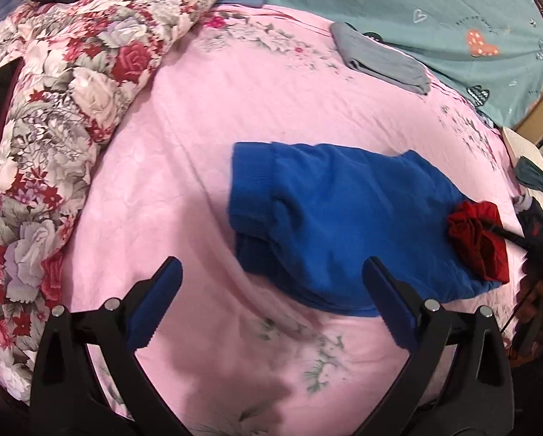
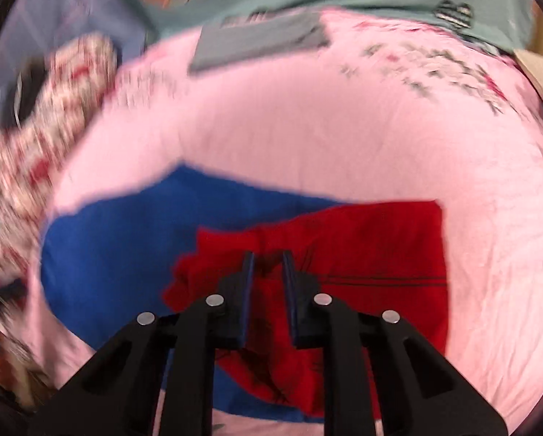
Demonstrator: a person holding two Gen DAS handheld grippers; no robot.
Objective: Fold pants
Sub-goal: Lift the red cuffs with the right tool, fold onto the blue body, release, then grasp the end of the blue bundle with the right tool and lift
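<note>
While the left tool [image 1: 271, 287] hangs with its jaws spread wide and empty over the pink bedsheet [image 1: 206, 116], the right tool [image 2: 267, 258] stands nearly closed over bunched red cloth [image 2: 362, 254]; whether the pads pinch it I cannot tell. Blue pants [image 1: 336, 214] lie folded mid-bed beneath the red piece. Farther back rest a folded grey garment [image 1: 380, 60] and a floral quilt [image 1: 89, 72].

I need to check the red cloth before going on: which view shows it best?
The right wrist view: the red cloth fills the middle of the frame, spread flat over the blue pants, though slightly blurred. The left wrist view shows it only small and bunched near the right edge.
</note>
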